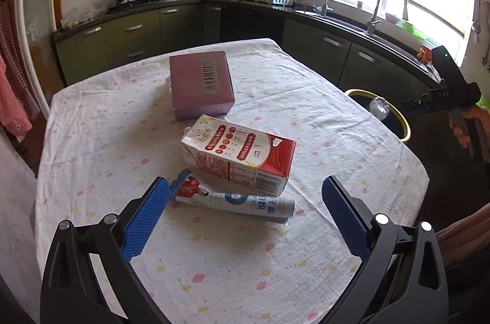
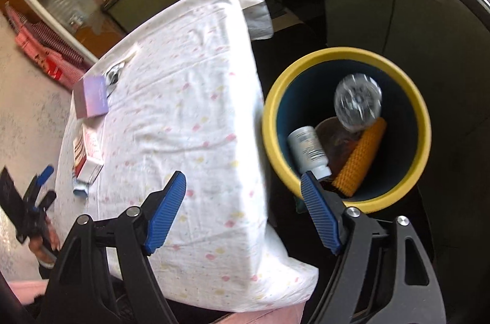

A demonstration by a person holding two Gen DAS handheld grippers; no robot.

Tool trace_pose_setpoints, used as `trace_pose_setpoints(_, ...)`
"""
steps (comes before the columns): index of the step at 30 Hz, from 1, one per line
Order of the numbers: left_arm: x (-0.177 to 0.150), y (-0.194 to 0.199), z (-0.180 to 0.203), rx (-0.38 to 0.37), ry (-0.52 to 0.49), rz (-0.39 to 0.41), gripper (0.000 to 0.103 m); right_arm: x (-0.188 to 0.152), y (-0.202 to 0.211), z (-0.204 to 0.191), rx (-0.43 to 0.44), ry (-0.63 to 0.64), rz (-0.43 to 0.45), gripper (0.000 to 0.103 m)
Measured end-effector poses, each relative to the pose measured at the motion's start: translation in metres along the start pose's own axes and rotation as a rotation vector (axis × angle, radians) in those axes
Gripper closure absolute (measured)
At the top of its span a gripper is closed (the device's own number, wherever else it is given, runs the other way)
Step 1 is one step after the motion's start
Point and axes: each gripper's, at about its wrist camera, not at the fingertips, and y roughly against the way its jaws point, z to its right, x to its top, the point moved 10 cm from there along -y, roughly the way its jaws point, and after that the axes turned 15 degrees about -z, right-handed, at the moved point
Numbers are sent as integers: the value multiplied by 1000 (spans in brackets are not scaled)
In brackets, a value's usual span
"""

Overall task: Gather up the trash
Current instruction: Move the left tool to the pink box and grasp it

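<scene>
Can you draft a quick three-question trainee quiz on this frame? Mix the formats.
1. True or false: the left tool is shut on the toothpaste tube.
2. Which item lies farthest from the left tool? A) milk carton B) purple box C) toothpaste tube
3. Fill in: the clear plastic bottle is in the ___-rimmed bin.

Key: 1 false, the pads stand open, the tube between them untouched. 2 B. 3 yellow.

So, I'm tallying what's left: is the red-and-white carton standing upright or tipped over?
Tipped over. The carton lies on its long side on the tablecloth, its barcode panel facing the camera, beside the toothpaste tube.
</scene>
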Motion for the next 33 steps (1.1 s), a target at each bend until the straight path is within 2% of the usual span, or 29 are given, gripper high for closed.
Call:
trace_pose_setpoints(2, 6, -6, 3, -22, -22, -26, 5, -1, -4, -4, 18, 5, -11, 29)
trace_pose_setpoints(7, 30, -13, 4, -20, -40, -51, 5, -3, -9, -2, 22, 6, -15, 29)
trace_pose_setpoints(13, 78, -32, -21, 115, 35, -71, 5, -3, -14, -8, 57, 12, -11, 27)
trace_pose_setpoints(19, 109, -72, -50, 186, 160, -137, 5, -7, -13, -15, 70, 29, -2, 26)
trace_pose_setpoints(24, 123, -92, -65, 217, 222, -158, 5, -10, -8, -13, 69, 28, 16, 25)
trace_pose_setpoints(28, 124, -107, -75, 203, 270, -187, 5, -11, -9, -10, 79, 23, 16, 24)
trace_pose_setpoints(33, 126, -113, -77, 206, 273, -197, 5, -12, -13, -7, 86, 20, 8, 24)
